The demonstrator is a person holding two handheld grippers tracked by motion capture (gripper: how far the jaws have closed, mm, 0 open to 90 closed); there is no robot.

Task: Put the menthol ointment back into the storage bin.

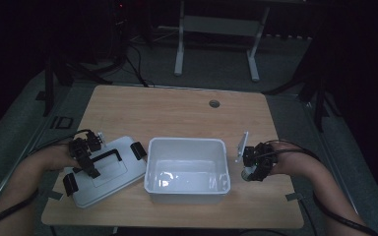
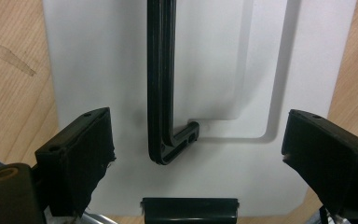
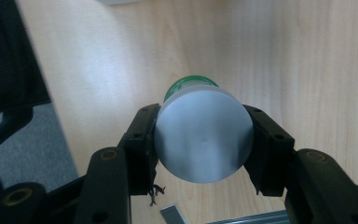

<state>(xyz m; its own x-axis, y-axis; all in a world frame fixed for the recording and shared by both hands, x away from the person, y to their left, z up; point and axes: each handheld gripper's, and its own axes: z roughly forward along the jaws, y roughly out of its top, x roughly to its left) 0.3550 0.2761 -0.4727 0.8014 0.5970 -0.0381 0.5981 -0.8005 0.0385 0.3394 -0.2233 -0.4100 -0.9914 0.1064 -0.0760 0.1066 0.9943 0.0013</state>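
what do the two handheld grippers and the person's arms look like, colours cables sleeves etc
Both are black two-fingered tools. The left gripper has blocky black fingers with frayed pad edges and brass-coloured pivot screws. The right gripper has matching black fingers, a small green light on its body and a pale three-cornered plate on top. A black cable trails from each along the forearm. No sleeves show on the forearms.

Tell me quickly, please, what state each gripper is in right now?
Left gripper: open, jaws on either side of the black handle of the white lid, not gripping.
Right gripper: shut on a grey-capped bottle.
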